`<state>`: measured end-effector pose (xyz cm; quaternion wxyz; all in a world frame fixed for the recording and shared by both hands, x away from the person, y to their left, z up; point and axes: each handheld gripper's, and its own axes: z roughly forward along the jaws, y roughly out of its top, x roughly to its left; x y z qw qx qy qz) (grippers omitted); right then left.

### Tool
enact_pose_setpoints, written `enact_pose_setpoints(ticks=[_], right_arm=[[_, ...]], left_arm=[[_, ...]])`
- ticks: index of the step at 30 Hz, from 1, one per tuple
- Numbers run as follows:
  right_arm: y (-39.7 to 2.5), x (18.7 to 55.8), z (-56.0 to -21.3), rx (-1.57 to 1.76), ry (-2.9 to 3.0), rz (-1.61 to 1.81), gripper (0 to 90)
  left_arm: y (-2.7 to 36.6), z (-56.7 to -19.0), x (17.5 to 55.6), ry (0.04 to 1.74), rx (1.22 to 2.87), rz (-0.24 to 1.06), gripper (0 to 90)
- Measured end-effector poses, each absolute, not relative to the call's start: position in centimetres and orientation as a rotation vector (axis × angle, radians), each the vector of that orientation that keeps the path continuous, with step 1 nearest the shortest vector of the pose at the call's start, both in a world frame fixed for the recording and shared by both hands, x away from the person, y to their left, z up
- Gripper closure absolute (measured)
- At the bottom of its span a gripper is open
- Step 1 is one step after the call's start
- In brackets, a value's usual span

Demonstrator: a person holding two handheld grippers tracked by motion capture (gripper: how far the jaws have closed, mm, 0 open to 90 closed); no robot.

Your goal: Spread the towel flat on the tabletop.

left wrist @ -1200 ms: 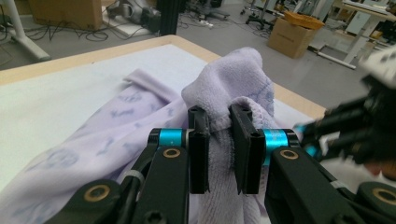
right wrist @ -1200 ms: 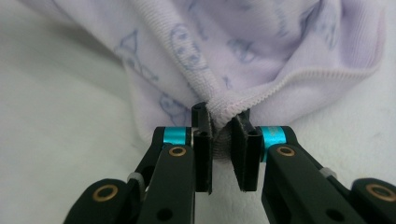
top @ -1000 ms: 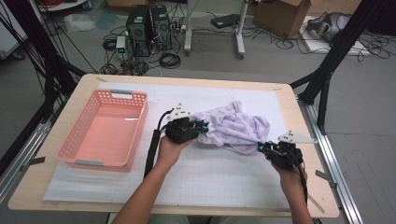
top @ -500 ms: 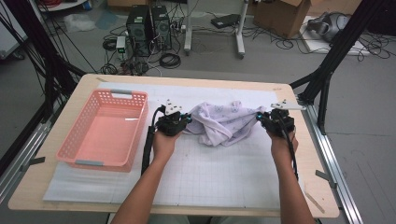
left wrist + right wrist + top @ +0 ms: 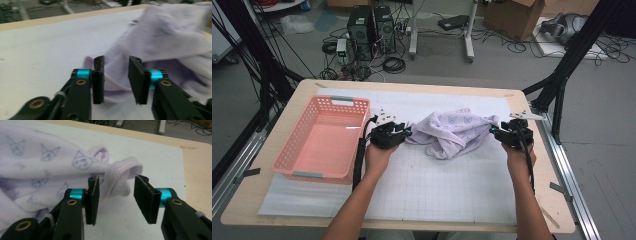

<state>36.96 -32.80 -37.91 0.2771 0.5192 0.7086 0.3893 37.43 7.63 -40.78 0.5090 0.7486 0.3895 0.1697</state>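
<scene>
While both your grippers gape empty, the garment stretches across frame centre between left gripper and right gripper.

**Open mat in front, basket blocking the left**

You are working with bare tabletop lying between your forearms and the near edge. The crumpled purple garment is filling the gap between your left gripper and right gripper. The pink basket is standing just beside your left hand, closing off that side.
</scene>
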Motion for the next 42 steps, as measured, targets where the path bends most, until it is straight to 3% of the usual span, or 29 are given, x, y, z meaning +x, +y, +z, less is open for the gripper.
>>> enact_pose_setpoints(ticks=[5, 11, 14, 15, 19, 22, 25, 26, 27, 29, 36, 42], right_arm=[[-33.4, 34.4, -38.2, 1.356, 1.903, 1.063, 53.9], [-34.1, 32.4, -40.1, 1.355, 1.928, 1.061, 53.8], [-34.5, 31.1, -41.5, 1.355, 1.945, 1.05, 53.9], [-35.0, 30.4, -42.5, 1.374, 1.953, 1.045, 53.9], [-36.1, 29.5, -43.8, 1.403, 1.951, 1.049, 54.3], [-36.3, 29.4, -44.1, 1.41, 1.955, 1.051, 54.3], [-36.3, 29.4, -44.1, 1.405, 1.958, 1.066, 54.3], [-36.1, 29.4, -44.1, 1.402, 1.963, 1.073, 54.3], [-35.8, 29.4, -44.1, 1.386, 1.979, 1.079, 54.3], [-35.5, 29.5, -44.2, 1.372, 1.996, 1.081, 54.3], [-33.8, 29.9, -44.5, 1.326, 2.073, 1.082, 54.4], [-31.5, 30.5, -44.6, 1.279, 2.144, 1.11, 54.7]], left_arm=[[5.0, -40.0, 35.9, 0.794, 1.797, 0.369, 55.7], [0.6, -40.0, 35.1, 0.659, 1.866, 0.313, 61.2], [-1.9, -40.2, 35.3, 0.659, 1.889, 0.306, 54.5], [-2.8, -40.3, 35.4, 0.672, 1.896, 0.316, 46.1], [-5.3, -41.0, 36.3, 0.762, 1.96, 0.355, 39.2], [-7.3, -41.7, 36.8, 0.801, 2.009, 0.374, 39.2], [-8.7, -42.9, 37.1, 0.81, 2.068, 0.419, 44.4], [-8.8, -43.3, 37.1, 0.821, 2.08, 0.428, 50.1], [-8.8, -43.4, 37.3, 0.832, 2.081, 0.414, 64.6], [-8.1, -43.0, 37.6, 0.875, 2.03, 0.316, 72.3], [-5.2, -41.4, 37.7, 0.852, 1.889, 0.181, 74.9], [-4.1, -40.9, 37.4, 0.839, 1.849, 0.163, 75.7]])
